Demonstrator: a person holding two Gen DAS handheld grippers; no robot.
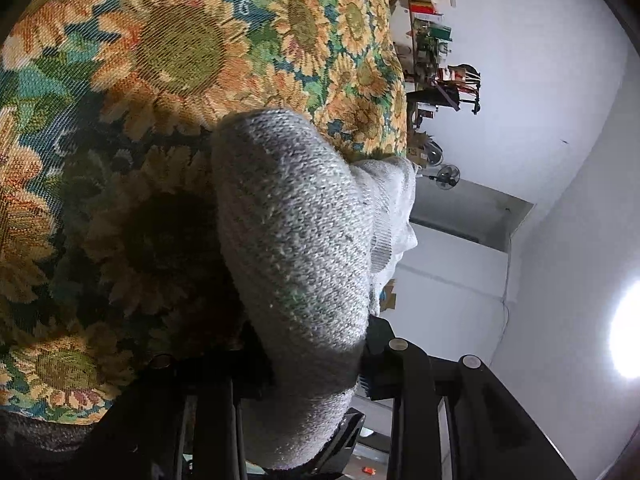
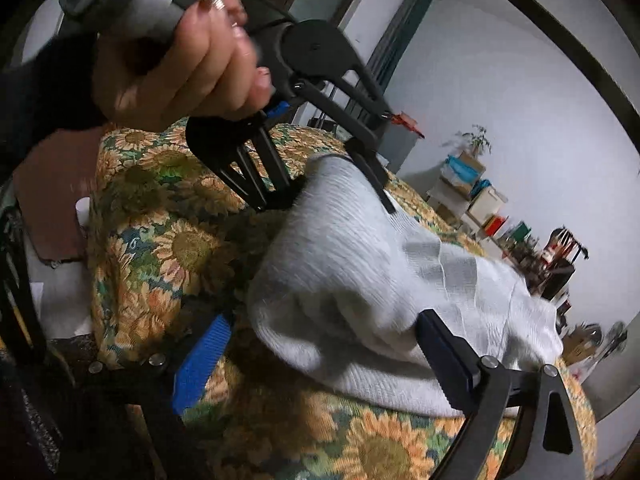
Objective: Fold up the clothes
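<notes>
Presently, an edge of the grey knit garment (image 2: 360, 264) on the sunflower-patterned cover (image 2: 160, 248) is clamped and raised by the left gripper (image 2: 320, 196), presumably for folding, while the right gripper (image 2: 320, 344) is spread wide around it.

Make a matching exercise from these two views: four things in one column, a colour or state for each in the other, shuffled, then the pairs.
Things:
1. knit garment
2. sunflower cover
3. left gripper
4. right gripper

Descriptions:
A. open, fingers spread wide either side of the cloth
B. yellow and green floral weave
C. pale grey, bunched
D. clamped on the cloth, held by a hand

Pairs: 1-C, 2-B, 3-D, 4-A
</notes>
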